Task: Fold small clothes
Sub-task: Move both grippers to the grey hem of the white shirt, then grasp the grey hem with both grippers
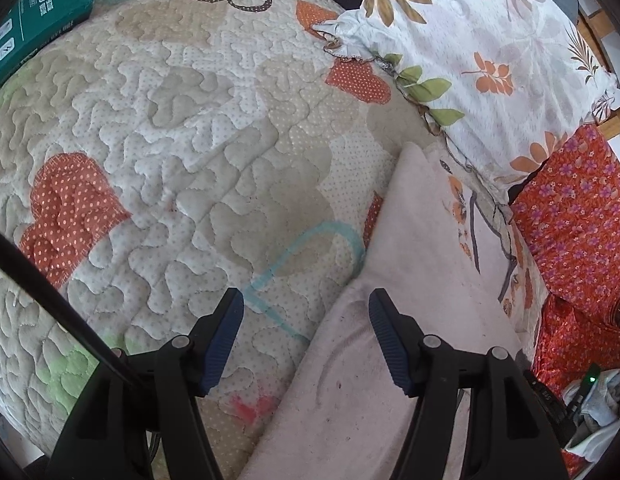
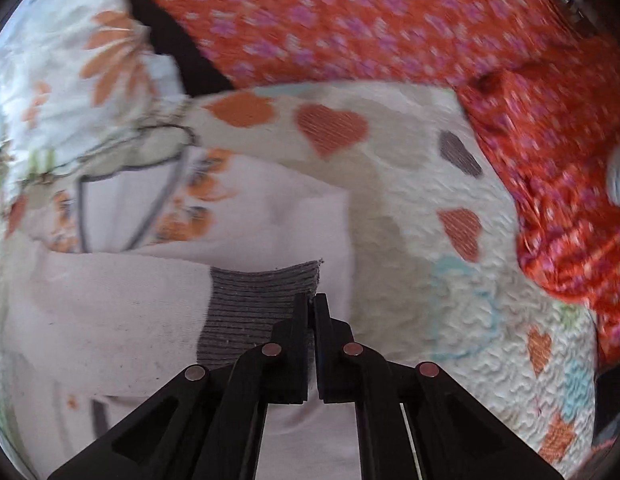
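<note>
A pale pink garment (image 1: 410,240) with an orange flower print lies on the heart-patterned quilt (image 1: 170,120). My left gripper (image 1: 306,294) is open just above its left edge, one blue pad over the quilt and the other over the pink cloth, nothing pinched. In the right wrist view the same garment (image 2: 110,312) shows a sleeve folded across it, ending in a grey ribbed cuff (image 2: 250,304). My right gripper (image 2: 309,298) is shut on the cuff's right corner, with grey cloth showing between the fingers.
A floral pillow (image 1: 490,40) lies beyond the garment. Red flowered cloth (image 1: 582,220) is bunched at the right and fills the top of the right wrist view (image 2: 350,20). A green box (image 1: 38,28) sits at the quilt's far left. A black strap (image 1: 38,280) crosses the lower left.
</note>
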The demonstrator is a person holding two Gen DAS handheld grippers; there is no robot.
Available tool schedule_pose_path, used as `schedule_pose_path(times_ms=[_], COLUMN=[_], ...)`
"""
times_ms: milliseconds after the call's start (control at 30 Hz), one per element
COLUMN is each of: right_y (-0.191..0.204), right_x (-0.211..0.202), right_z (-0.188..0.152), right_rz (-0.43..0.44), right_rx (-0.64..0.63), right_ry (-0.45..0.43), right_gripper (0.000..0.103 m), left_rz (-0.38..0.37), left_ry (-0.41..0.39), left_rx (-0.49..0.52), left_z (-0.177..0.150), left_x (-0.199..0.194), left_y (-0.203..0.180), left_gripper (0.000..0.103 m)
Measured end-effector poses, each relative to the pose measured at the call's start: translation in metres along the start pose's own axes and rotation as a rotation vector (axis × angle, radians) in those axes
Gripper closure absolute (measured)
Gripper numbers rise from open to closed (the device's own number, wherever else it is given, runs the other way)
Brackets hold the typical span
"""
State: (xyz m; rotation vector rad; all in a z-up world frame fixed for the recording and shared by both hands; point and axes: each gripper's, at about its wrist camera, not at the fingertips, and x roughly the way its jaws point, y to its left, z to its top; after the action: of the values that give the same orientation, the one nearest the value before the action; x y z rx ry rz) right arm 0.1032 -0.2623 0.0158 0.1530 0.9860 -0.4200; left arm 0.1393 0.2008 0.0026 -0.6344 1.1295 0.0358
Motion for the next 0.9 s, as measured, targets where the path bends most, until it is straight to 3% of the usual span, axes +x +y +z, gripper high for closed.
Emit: schedule_pose_path(times_ms=[67, 133, 167, 233, 433, 567, 667, 767, 900], right_y=[-0.005, -0.010, -0.011, -0.005, 0.055, 0.064, 0.038, -0.009, -0.072], right_x=[0.012, 0.007, 0.000, -0.016, -0.044, -0.051, -0.056, -0.061, -0.056], right_z=[-0.003, -0.006, -0.007, -0.006, -0.026, -0.063, -0.085, -0.104, -0.136], right_rz=[-0.026, -0.064, -0.048, 0.011, 0.180, 0.186, 0.160, 0.130, 0.103], right_rx=[0.010, 0.048, 0.081, 0.102, -0.080, -0.155, -0.110, -0.015, 0.138], right_ry=[0.043, 0.012, -0.016, -0.062, -0.076, -0.056, -0.043, -0.041, -0.005], right_gripper=[0.100, 0.099, 0.098, 0.087, 0.064, 0.061, 0.061, 0.053, 0.048], left_rz=[0.000, 0.006, 0.009, 0.011, 0.062, 0.062, 0.052, 0.038, -0.072], left_ry=[-0.001, -0.006, -0.010, -0.023, -0.086, -0.039, -0.014, -0.002, 0.095], left_rx=[0.002, -0.007, -0.014, -0.028, -0.010, 0.048, 0.086, 0.120, 0.133], left_z=[0.000, 0.000, 0.002, 0.005, 0.009, 0.003, -0.004, -0.012, -0.030], left_x=[0.000, -0.001, -0.002, -0.006, -0.018, -0.012, -0.009, -0.009, -0.002], left_y=[0.000, 0.003, 0.004, 0.009, 0.015, 0.011, 0.009, 0.008, 0.011], left_gripper=[0.039, 0.039, 0.039, 0.038, 0.035, 0.035, 0.035, 0.035, 0.035])
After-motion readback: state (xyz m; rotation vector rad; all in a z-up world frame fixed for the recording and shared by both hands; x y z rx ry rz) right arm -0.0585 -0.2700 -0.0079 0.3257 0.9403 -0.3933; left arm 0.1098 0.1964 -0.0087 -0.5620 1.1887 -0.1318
